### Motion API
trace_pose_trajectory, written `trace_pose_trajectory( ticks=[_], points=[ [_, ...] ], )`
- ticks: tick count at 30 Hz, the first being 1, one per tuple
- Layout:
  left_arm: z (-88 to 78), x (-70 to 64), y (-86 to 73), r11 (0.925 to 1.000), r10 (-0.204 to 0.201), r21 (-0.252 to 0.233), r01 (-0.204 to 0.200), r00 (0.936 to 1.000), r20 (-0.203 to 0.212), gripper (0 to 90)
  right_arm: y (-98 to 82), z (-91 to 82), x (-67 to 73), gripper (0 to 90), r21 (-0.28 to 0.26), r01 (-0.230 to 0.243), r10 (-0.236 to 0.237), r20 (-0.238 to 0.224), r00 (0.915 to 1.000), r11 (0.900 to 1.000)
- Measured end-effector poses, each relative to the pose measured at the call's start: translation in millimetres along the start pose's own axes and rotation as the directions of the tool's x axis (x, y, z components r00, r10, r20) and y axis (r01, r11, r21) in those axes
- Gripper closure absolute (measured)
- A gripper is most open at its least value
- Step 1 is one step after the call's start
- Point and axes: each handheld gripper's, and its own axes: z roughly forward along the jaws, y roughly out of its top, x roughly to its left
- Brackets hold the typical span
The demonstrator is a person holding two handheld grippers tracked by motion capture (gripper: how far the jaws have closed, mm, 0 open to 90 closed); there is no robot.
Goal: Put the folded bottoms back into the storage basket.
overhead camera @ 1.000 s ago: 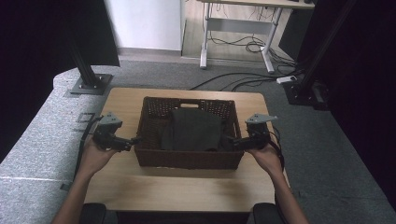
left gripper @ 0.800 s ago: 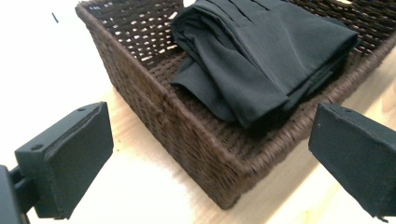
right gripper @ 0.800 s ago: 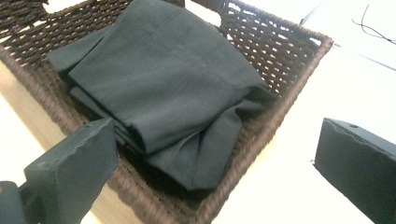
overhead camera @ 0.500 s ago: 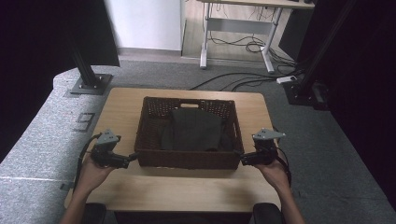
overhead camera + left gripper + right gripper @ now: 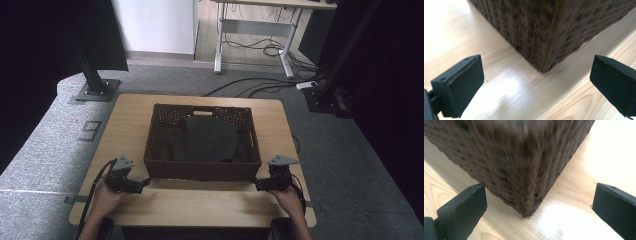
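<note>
— How are the two grippers seen to be held?

— The left gripper [image 5: 145,182] is held low over the table [image 5: 200,212], just off the near left corner of the wicker basket [image 5: 202,170]. Its jaws are spread wide apart, and nothing is gripped between them. In the left gripper view that gripper [image 5: 536,82] is aimed straight at the basket's corner [image 5: 549,37], which is framed between the two black jaws but is not touched by them.

— And the other one?

— The right gripper [image 5: 256,184] is held in the same manner at the near right corner. Its jaws are likewise parted, with nothing clasped. In the right gripper view the gripper [image 5: 539,202] is pointed at the basket's corner edge [image 5: 524,170], which stands between the jaws and clear of both. Whether the fingertips are in contact with the wicker cannot be told from the high view.

— Where is the basket placed?

— It is set on the middle of the light wooden table, its long side facing the person. A dark folded cloth [image 5: 205,140] is laid inside it, covering most of the bottom.

— What is found beyond the table?

— Grey carpet [image 5: 45,165] is seen around it, a black stand [image 5: 95,82] is fixed at the far left, and cables [image 5: 260,85] are trailed across the floor behind.
</note>
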Motion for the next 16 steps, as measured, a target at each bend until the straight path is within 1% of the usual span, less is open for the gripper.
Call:
trace_pose_trajectory(
  ticks=[2,4,5,6,7,8,10,11,12,16],
  points=[
    [9.2,0.6,-7.7,0.9994,-0.002,0.033,0.002,1.0,-0.009,0.0,-8.7,7.9,-0.3,0.0,0.013,-0.009,0.009,0.002,1.0,1.0],
    [15.8,1.2,-12.5,0.998,-0.004,0.062,0.004,1.0,-0.008,0.0,-16.0,14.9,-1.1,0.0,0.02,-0.019,0.019,0.006,0.9998,1.0],
    [20.3,1.2,-14.4,0.9957,0.003,0.093,-0.002,1.0,-0.009,0.0,-18.6,17.5,-1.4,0.0,0.027,-0.021,0.02,0.008,0.9998,0.999],
    [23.8,0.0,-15.8,0.9939,0.016,0.11,-0.013,0.9996,-0.022,0.0,-22.5,21.4,-1.5,0.0,0.039,-0.023,0.022,0.011,0.9997,0.999],
    [26.4,-0.3,-17.5,0.9945,0.019,0.103,-0.018,0.9997,-0.012,0.0,-25.4,24.4,-1.3,0.0,0.047,-0.023,0.022,0.013,0.9997,0.999],
    [27.3,0.2,-18.0,0.9949,0.01,0.1,-0.01,0.9999,-0.002,0.0,-28.2,27.0,-0.8,0.0,0.057,-0.019,0.018,0.013,0.9998,0.998],
    [27.3,0.5,-18.0,0.9948,0.012,0.101,-0.012,0.9999,-0.003,0.0,-34.0,32.5,1.1,0.0,0.085,-0.01,0.009,0.015,0.9998,0.996],
    [27.3,0.3,-18.1,0.9949,0.01,0.1,-0.01,0.9999,-0.003,0.0,-37.9,36.6,2.9,0.0,0.106,0.002,-0.004,0.016,0.9999,0.994],
    [27.3,0.3,-18.1,0.995,0.01,0.1,-0.009,0.9999,-0.003,0.0,-37.8,36.5,4.1,0.0,0.108,0.011,-0.012,0.011,0.9999,0.994],
    [27.2,-0.8,-18.2,0.9949,0.006,0.101,-0.005,0.9999,-0.011,0.0,-37.7,36.8,4.3,0.0,0.11,0.008,-0.01,0.011,0.9999,0.994]
  ],
)
